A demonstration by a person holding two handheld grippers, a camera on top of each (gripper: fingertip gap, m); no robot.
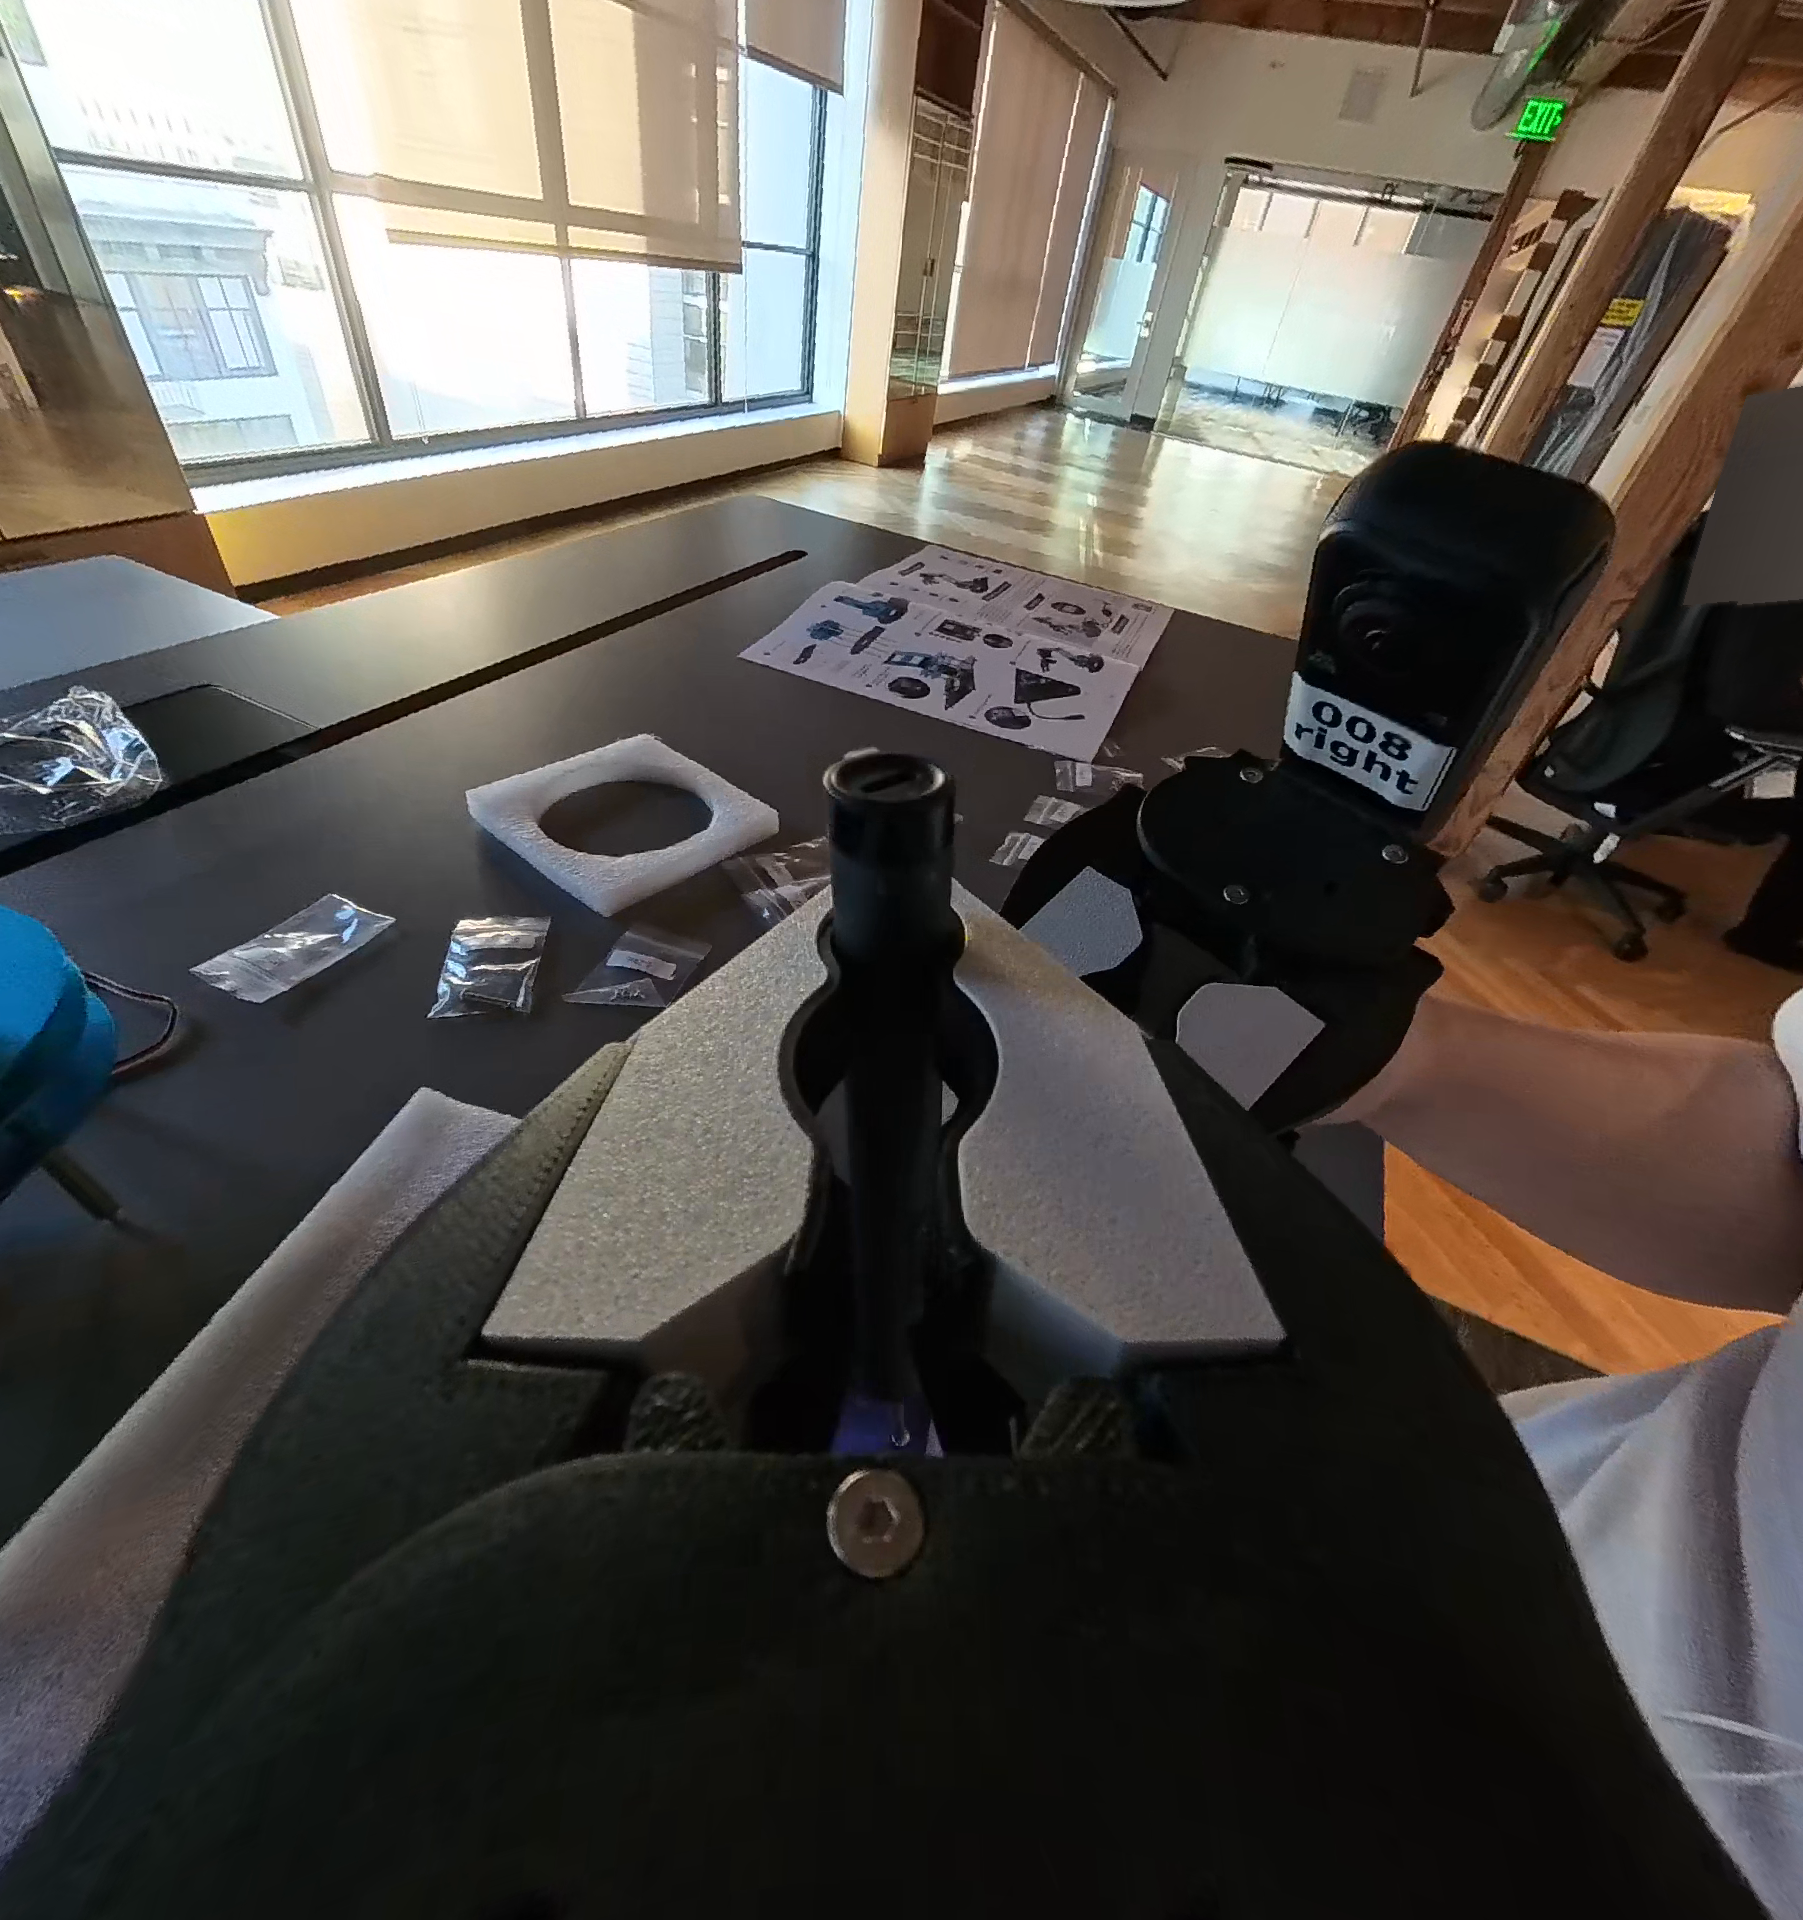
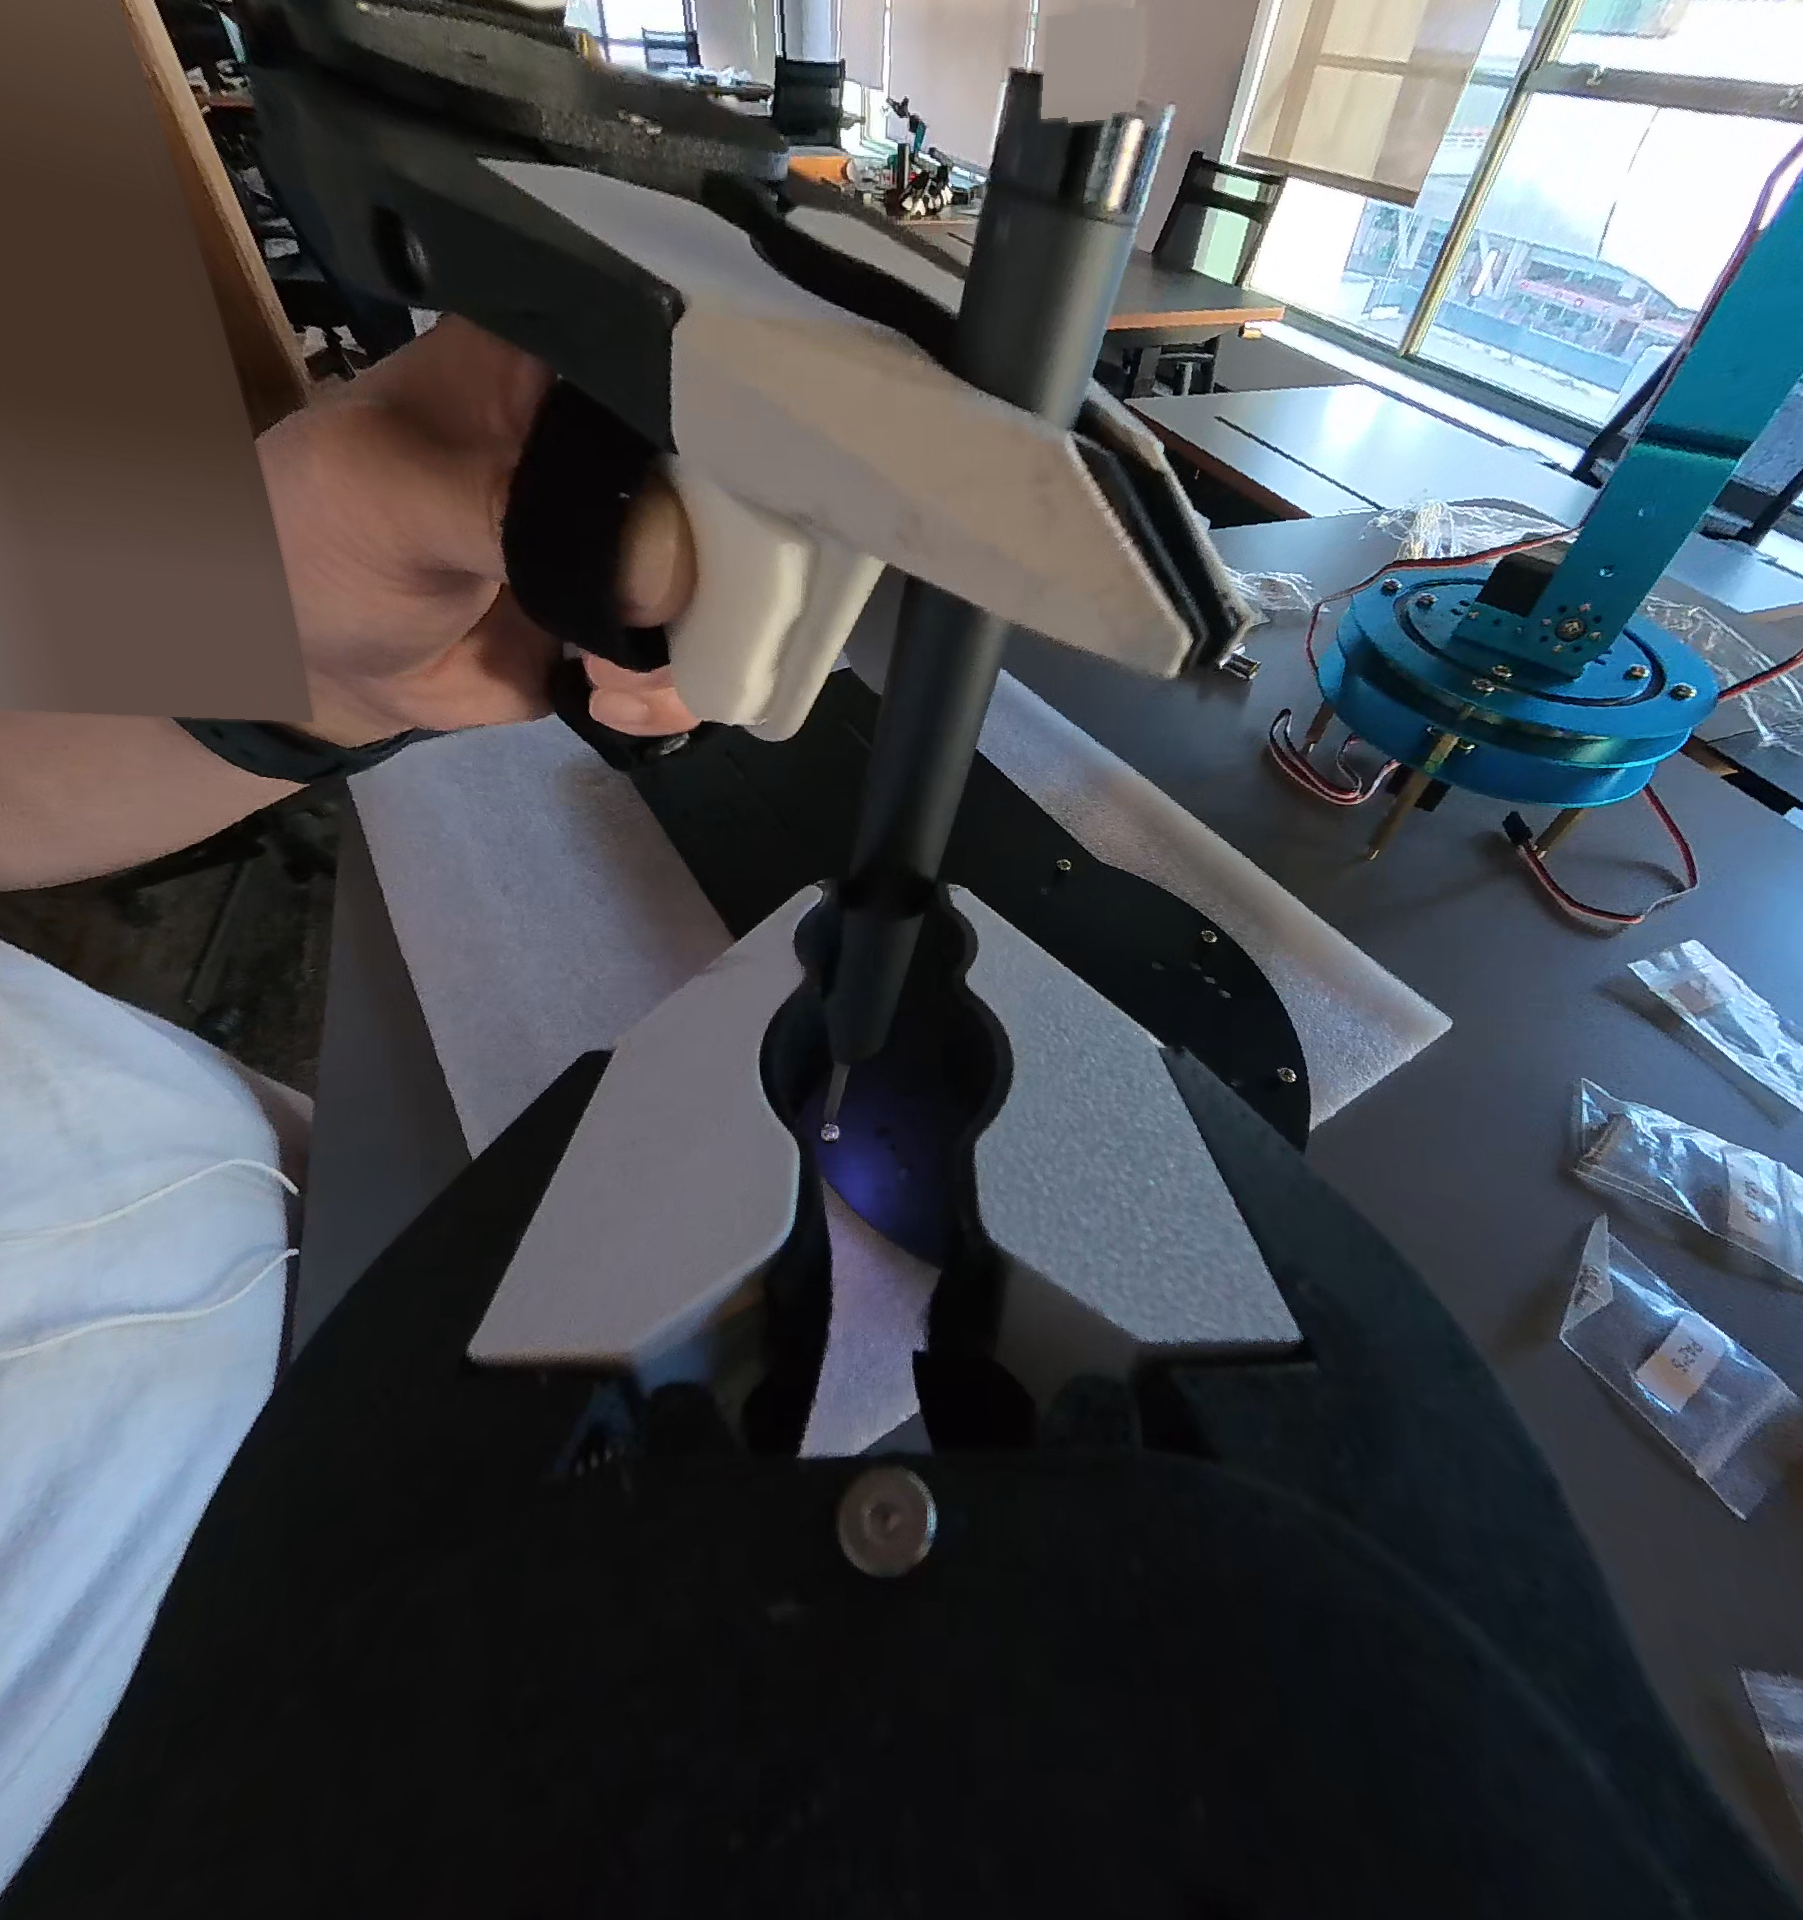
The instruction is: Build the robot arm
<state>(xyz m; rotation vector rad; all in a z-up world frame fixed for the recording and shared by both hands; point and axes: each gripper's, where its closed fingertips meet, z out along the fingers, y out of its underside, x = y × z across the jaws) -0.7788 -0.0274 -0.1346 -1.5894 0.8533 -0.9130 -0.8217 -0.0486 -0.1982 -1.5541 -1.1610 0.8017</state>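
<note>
Two hand-held grippers, one slim black electric screwdriver (image 2: 938, 675): left hand-held gripper (image 1: 889, 935) clamps its barrel; right hand-held gripper (image 2: 881, 906) sits narrow round its nose, contact we cannot tell. Bit tip on black perforated plate (image 2: 1229, 997).

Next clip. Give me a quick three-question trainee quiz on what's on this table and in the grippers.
1. True or false: the left gripper is shut on the screwdriver.
2. The black plate lies on: A) a white foam sheet, B) the paper leaflet, C) a plastic bag.
3. Fill in: the round base with wires on the table is ___ in colour.
Key: 1 true; 2 A; 3 blue.
</note>
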